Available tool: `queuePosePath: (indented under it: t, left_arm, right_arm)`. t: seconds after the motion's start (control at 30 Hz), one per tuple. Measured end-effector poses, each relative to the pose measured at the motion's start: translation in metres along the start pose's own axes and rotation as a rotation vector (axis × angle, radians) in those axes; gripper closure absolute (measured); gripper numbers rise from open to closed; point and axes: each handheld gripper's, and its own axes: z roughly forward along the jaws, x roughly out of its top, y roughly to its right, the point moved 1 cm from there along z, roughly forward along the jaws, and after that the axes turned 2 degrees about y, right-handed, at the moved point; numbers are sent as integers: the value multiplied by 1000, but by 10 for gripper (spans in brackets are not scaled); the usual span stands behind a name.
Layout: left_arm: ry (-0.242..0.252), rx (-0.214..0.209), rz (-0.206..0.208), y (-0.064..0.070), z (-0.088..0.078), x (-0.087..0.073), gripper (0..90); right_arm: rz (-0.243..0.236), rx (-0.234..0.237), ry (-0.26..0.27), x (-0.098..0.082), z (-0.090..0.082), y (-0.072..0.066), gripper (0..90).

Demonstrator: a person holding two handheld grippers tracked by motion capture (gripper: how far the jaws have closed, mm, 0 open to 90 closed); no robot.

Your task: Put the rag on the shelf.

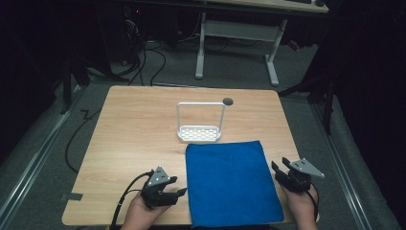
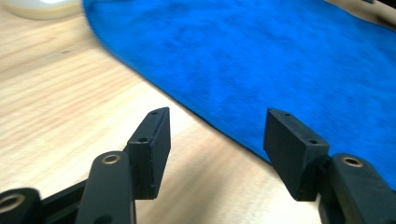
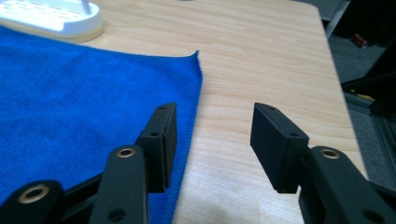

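Both tongs (image 1: 181, 192) (image 1: 279, 165) agape, empty; blue cloth (image 1: 230, 179) near edge cut off.

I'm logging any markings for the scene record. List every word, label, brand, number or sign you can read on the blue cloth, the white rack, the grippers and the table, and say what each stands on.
None: no text shows on the blue cloth, the white rack, the left gripper, the right gripper or the table.

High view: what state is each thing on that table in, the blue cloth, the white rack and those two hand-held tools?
blue cloth: spread flat, unfolded, untouched.
white rack: upright, empty, just behind the cloth.
left gripper: fingers open, nothing between them, at the cloth's left edge.
right gripper: fingers open, empty, at the cloth's right edge.
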Motion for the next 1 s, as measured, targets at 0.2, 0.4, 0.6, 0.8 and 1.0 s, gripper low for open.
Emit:
queuePosePath:
  t: [0.2,0.4,0.6,0.8,1.0]
  left_arm:
    - [7,25,5,-5,3,3,411]
    - [9,63,16,-9,1,1,394]
    - [19,86,14,-12,-1,-1,385]
    - [47,102,-3,-15,-4,-2,381]
    - [54,105,8,-15,-3,-1,386]
  right_arm:
    - [21,20,-4,-3,0,3,531]
    - [3,50,-22,-2,2,1,519]
    - [-18,77,-26,1,4,-6,480]
    - [-2,117,-14,3,3,-7,418]
    - [-32,127,-6,6,2,-12,329]
